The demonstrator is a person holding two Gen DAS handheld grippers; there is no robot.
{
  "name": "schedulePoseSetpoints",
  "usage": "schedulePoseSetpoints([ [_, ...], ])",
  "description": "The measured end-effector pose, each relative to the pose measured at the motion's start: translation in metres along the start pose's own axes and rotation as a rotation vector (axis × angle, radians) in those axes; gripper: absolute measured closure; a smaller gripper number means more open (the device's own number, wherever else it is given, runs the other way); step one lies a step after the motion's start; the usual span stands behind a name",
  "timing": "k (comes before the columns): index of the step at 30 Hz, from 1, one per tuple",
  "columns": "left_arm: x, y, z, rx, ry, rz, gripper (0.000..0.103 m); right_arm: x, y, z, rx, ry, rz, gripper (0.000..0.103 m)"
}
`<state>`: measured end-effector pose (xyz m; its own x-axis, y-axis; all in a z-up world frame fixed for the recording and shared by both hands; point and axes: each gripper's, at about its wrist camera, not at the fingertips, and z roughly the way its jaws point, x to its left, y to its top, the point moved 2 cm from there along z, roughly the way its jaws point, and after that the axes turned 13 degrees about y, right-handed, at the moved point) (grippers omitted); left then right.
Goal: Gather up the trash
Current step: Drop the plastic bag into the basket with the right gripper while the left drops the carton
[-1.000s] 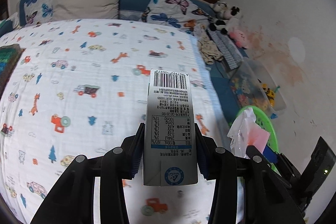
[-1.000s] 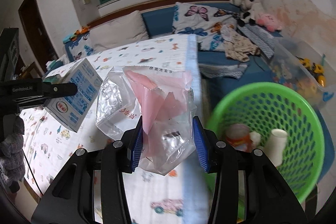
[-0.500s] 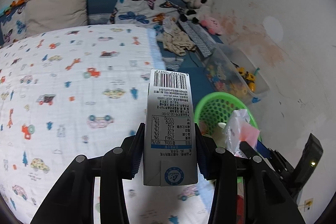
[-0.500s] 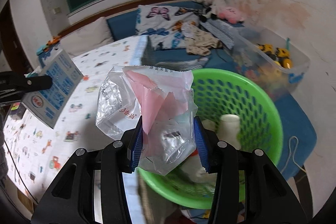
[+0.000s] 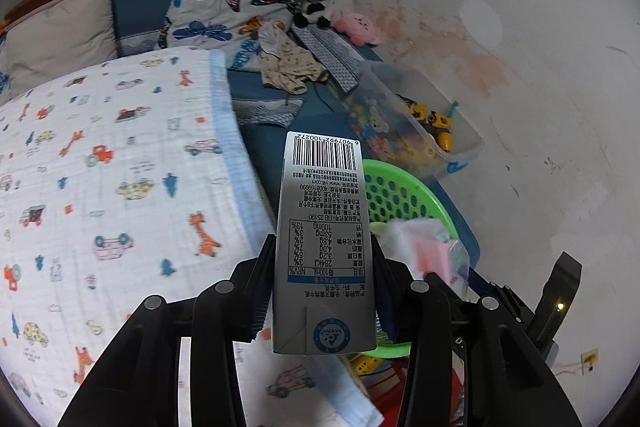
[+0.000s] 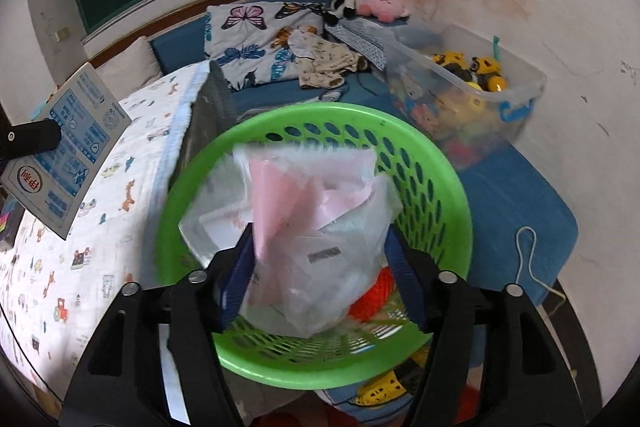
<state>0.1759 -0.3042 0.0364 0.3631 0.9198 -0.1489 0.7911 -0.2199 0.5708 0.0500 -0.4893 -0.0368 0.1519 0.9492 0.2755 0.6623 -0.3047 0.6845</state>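
right gripper (image 6: 320, 267) tilted down over basket (image 6: 448, 187), jaws just opening, bag (image 6: 312, 227) between | left gripper (image 5: 324, 287) beside basket, jaws clamping carton (image 5: 324, 227)

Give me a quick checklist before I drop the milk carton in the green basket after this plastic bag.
1. Right hand-held gripper over the green basket: ok.
2. Right jaws have just been opening; plastic bag sits between them, blurred, seemingly loose: ok.
3. Bag fully clear of the right pads: cannot tell.
4. Left hand-held gripper shut on the milk carton, held upright: ok.
5. Carton over the basket: not ok; in the right wrist view it hangs over the patterned blanket, left of the rim.
6. Room in the basket: ok; the open top is wide, though a red object lies inside.
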Motion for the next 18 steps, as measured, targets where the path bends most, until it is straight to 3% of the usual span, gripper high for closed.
schedulePoseSetpoints([
  [9, -0.026, 0.000, 0.020, 0.025, -0.034, 0.037, 0.061, -0.013, -0.002, -0.013, -0.020, -0.021, 0.018, 0.023],
  [18, -0.041, -0.004, 0.037, 0.054, -0.047, 0.053, 0.061, -0.023, -0.004, -0.021, -0.032, -0.021, 0.043, 0.020],
])
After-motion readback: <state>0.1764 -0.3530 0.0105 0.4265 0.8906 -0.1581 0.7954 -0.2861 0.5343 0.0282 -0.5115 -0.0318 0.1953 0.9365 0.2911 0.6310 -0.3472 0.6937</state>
